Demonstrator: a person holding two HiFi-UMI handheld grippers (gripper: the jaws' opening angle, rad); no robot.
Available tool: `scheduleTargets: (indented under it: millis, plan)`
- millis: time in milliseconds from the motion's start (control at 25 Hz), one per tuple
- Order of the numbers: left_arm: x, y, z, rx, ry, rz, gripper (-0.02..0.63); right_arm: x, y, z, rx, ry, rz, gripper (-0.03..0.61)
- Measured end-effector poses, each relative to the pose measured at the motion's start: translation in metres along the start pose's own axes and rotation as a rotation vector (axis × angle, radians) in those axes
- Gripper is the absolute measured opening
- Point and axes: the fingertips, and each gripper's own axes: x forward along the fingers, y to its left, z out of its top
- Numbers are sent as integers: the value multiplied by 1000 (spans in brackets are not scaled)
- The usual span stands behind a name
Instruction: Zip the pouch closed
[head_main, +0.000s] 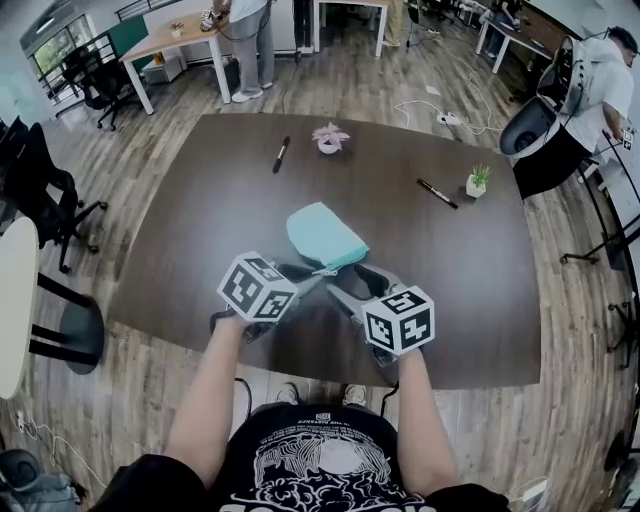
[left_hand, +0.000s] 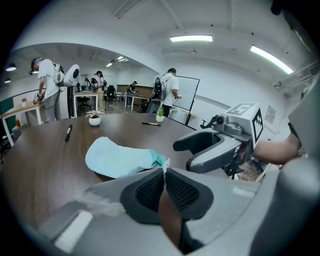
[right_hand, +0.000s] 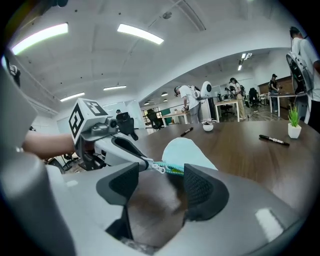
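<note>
The pouch (head_main: 322, 235) sits well inside the table (head_main: 220, 190) edges, bare wood around.

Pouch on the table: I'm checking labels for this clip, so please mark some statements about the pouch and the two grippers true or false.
1. The left gripper has its jaws together on the zipper pull. True.
2. The right gripper is clamped on the pouch. False: its jaws stand apart, and the pouch's zipper end lies just ahead of them, unpinched.
3. The pouch is light teal. True.
4. A marker lies on top of the pouch. False: it lies on the bare table, well away from the pouch.
</note>
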Motion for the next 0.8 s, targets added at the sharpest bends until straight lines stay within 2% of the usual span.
scheduleTargets:
  millis: [160, 440, 800]
  plan:
    - [-4, -6, 1, 28, 15, -11, 23, 6, 5, 0, -6, 16, 60, 270]
    - [-8, -12, 2, 13, 0, -26, 23, 12, 14, -5, -5, 42, 144, 218]
    - [-9, -13, 0, 23, 0, -35, 23, 13, 19, -9, 6, 40, 159, 163]
